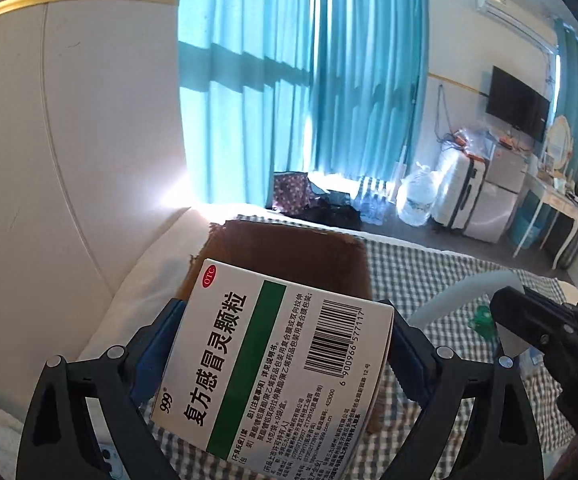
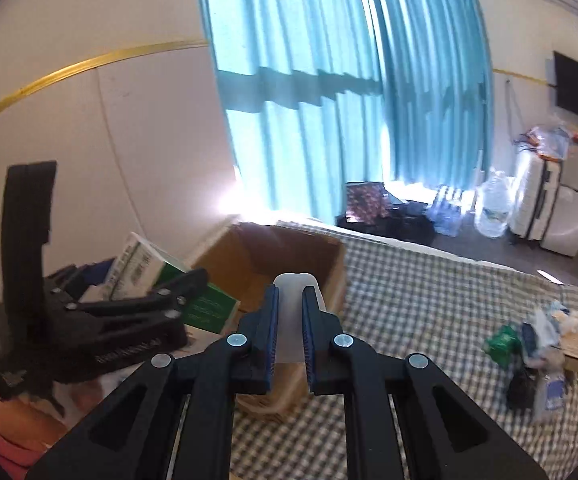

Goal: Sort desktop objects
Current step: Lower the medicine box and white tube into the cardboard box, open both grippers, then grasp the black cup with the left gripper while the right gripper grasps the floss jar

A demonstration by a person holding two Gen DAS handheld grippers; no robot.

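My left gripper point(image 1: 285, 320) is shut on a white and green medicine box point(image 1: 273, 360) and holds it above an open brown cardboard box point(image 1: 289, 248) on the checked bedspread. In the right wrist view the medicine box point(image 2: 141, 268) shows at left, held by the left gripper point(image 2: 161, 300) beside the cardboard box point(image 2: 289, 256). My right gripper point(image 2: 289, 292) is shut on a white translucent plastic object point(image 2: 289, 320), held over the cardboard box's near edge. The right gripper also shows in the left wrist view point(image 1: 505, 320), holding the white object point(image 1: 461, 292).
A pile of small desktop items point(image 2: 541, 336) lies on the checked bedspread point(image 2: 409, 300) at right. A white headboard wall point(image 1: 69, 140) rises at left. Teal curtains point(image 1: 301, 80), suitcases point(image 1: 469, 192) and a water jug point(image 1: 417, 196) stand beyond the bed.
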